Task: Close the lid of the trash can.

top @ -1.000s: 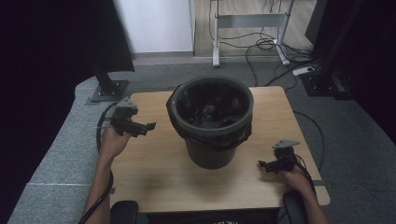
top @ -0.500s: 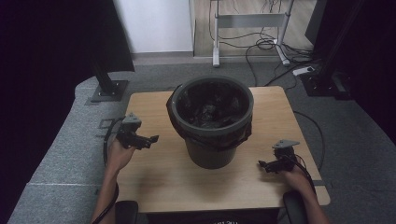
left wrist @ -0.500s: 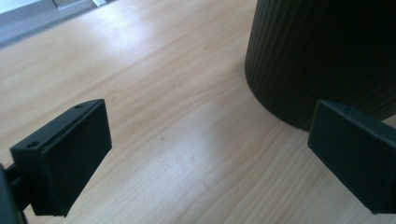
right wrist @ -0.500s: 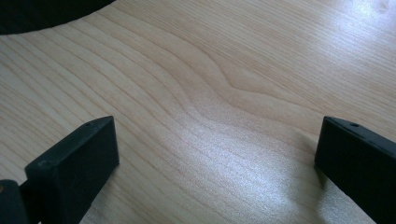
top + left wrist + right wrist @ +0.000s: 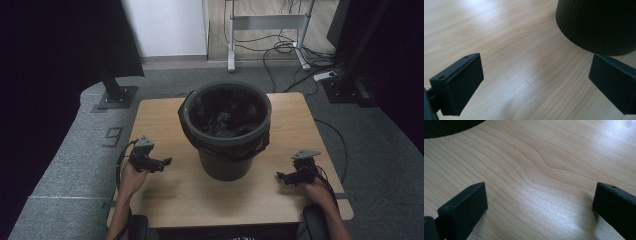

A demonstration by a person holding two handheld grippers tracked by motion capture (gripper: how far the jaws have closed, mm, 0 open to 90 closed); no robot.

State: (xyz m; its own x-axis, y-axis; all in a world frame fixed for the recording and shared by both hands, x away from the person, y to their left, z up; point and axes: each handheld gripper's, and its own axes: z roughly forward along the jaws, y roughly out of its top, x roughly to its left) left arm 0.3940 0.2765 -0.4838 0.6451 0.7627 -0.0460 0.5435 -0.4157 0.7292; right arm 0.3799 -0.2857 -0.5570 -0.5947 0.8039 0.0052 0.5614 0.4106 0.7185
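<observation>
- The bin (image 5: pixel 226 131) stands upright at the middle of the table (image 5: pixel 165 192), its long axis vertical, a black liner (image 5: pixel 222 148) folded over the rim and dark stuff inside
- The left gripper (image 5: pixel 161 163) sits to the left of the bin, near its lower wall, jaws pointing toward it; in the left gripper view the bin's ribbed wall (image 5: pixel 599 25) lies ahead and to the right of the jaws, close but not touching
- The right gripper (image 5: pixel 283 176) sits to the right of the bin and a little nearer the person, jaws also turned toward it; in the right gripper view just a dark edge of the bin (image 5: pixel 446 127) shows at the top left, farther off
- Both grippers are released, jaws spread wide with nothing but bare wood between them
- The left gripper seems the nearer one, so a reach for the bin's side or liner would likely start there, moving right and up toward the rim
</observation>
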